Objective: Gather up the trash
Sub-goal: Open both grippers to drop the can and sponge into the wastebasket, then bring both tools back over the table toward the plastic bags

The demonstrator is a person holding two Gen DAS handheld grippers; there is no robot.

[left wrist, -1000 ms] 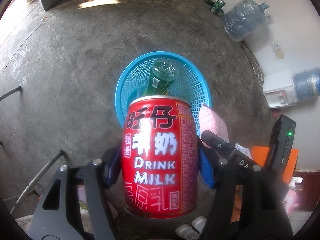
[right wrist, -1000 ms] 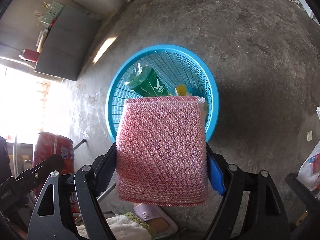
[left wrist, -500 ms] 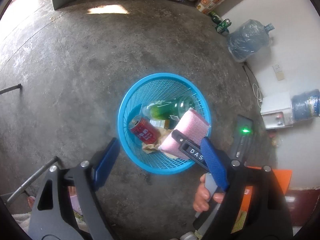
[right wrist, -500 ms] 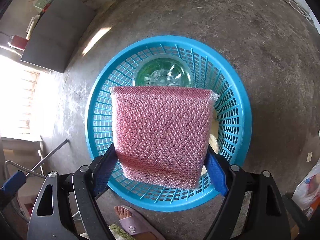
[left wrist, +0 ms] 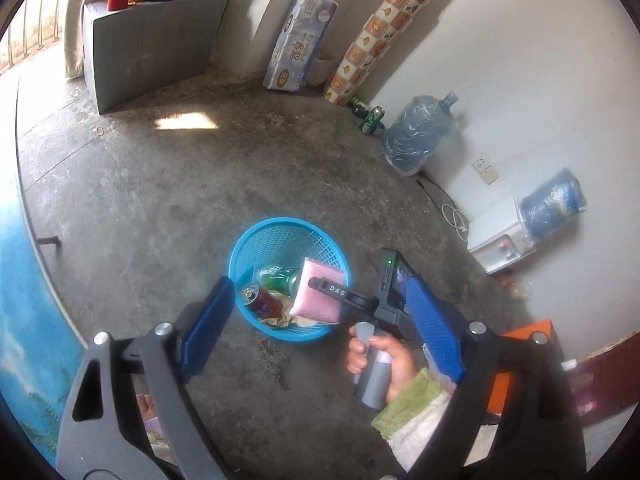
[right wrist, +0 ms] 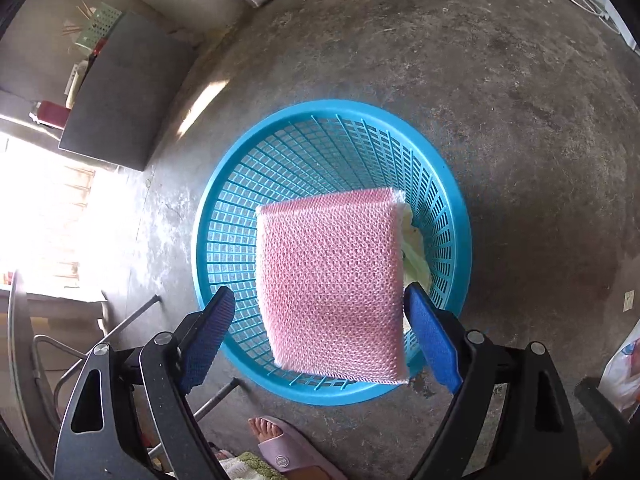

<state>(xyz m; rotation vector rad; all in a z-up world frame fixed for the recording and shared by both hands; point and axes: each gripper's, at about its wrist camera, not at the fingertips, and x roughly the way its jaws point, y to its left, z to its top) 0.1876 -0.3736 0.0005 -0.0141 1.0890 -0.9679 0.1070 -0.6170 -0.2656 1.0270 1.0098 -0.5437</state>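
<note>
Right gripper point(right wrist: 316, 320) spread wide; pink sponge point(right wrist: 332, 284) between the blue pads, apparently touching neither (released, I judge), directly above the blue basket point(right wrist: 448, 184). Left gripper point(left wrist: 320, 320) open, empty, farther off. Basket holds one red can point(left wrist: 262, 300), one green bottle point(left wrist: 276, 276), some crumpled paper.

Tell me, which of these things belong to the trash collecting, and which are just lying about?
Part of the job:
round blue plastic basket
pink mesh sponge
red drink can
green plastic bottle

Just lying about:
wrapped toilet-paper pack
big blue water jug
pink slipper
</note>
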